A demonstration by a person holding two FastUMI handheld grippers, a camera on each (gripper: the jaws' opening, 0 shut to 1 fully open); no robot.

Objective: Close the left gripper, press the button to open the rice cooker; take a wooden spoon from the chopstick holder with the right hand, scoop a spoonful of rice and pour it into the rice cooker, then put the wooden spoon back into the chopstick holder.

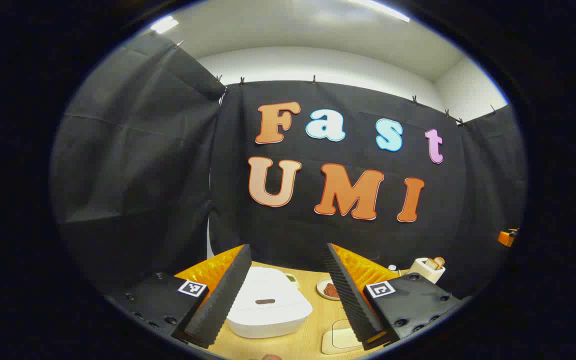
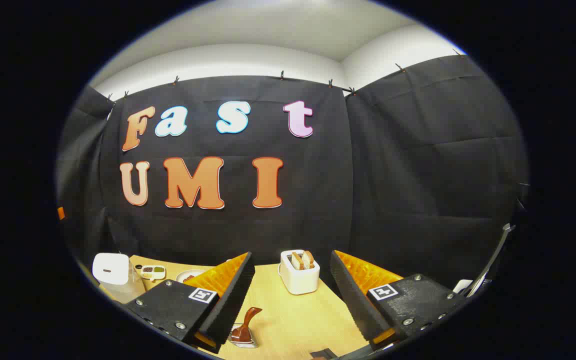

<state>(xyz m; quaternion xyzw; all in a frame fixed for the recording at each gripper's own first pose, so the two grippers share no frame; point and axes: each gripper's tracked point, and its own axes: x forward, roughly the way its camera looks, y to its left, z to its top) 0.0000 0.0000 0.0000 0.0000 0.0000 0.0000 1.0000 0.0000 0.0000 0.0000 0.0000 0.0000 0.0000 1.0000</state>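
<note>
Above the table (image 1: pixel 313 292): both grippers spread wide, holding nothing
Left gripper (image 1: pixel 285 295) frames the shut rice cooker (image 1: pixel 268 307); right gripper (image 2: pixel 290 300) hovers over the wooden spoon (image 2: pixel 244 324) in its holder

Black cloth wall (image 1: pixel 143 165) clipped along its top edge, creased, enclosing booth on three sides. White room wall (image 1: pixel 318 65) and ceiling (image 1: pixel 288 25) above. Ceiling light (image 1: pixel 164 24) at upper left. Pale wood-grain bench (image 2: pixel 293 320) below.
</note>
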